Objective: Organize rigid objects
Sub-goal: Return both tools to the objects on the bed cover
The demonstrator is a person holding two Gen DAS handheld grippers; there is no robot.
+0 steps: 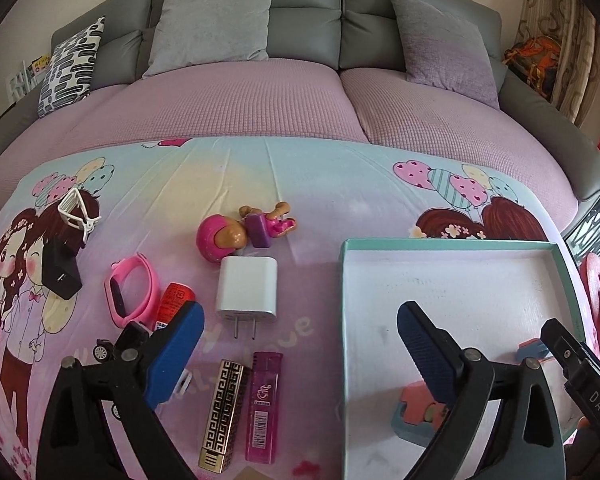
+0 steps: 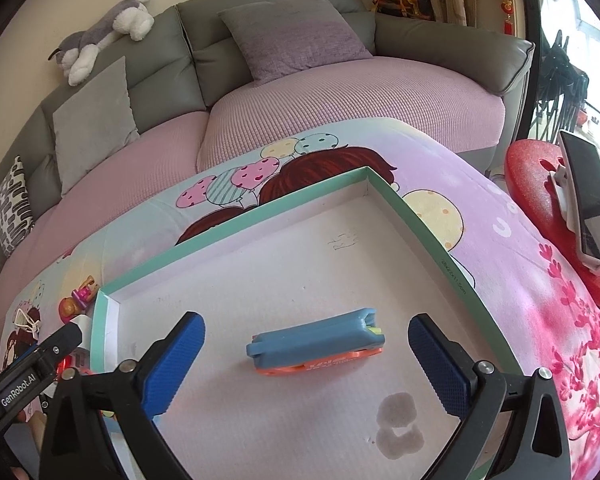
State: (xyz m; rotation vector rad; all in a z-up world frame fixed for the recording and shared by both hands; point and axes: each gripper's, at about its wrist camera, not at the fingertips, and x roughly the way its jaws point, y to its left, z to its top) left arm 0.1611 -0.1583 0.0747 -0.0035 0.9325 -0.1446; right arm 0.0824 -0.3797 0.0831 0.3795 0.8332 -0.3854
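Observation:
In the left wrist view my left gripper (image 1: 300, 356) is open and empty above the patterned cloth. Under it lie a white charger (image 1: 247, 290), a gold lipstick case (image 1: 222, 412) and a pink lighter (image 1: 262, 404). Further left are a pink wristband (image 1: 130, 290), a red tube (image 1: 174, 302), a black charger (image 1: 60, 274), a white clip (image 1: 78, 210) and a small toy car (image 1: 102, 350). A pink doll (image 1: 236, 232) lies behind the charger. The green-rimmed box (image 1: 452, 246) is on the right. My right gripper (image 2: 306, 320) is open over the box (image 2: 236, 224), and a blue and orange block (image 2: 316, 340) lies on the floor between its fingers, untouched.
A second blue and orange piece (image 1: 416, 408) sits in the box behind my left gripper's right finger. A grey stain (image 2: 398, 432) marks the box floor. A grey sofa (image 1: 300, 20) with cushions is behind. A phone (image 2: 588, 200) stands on a red stool (image 2: 532, 184) at the right.

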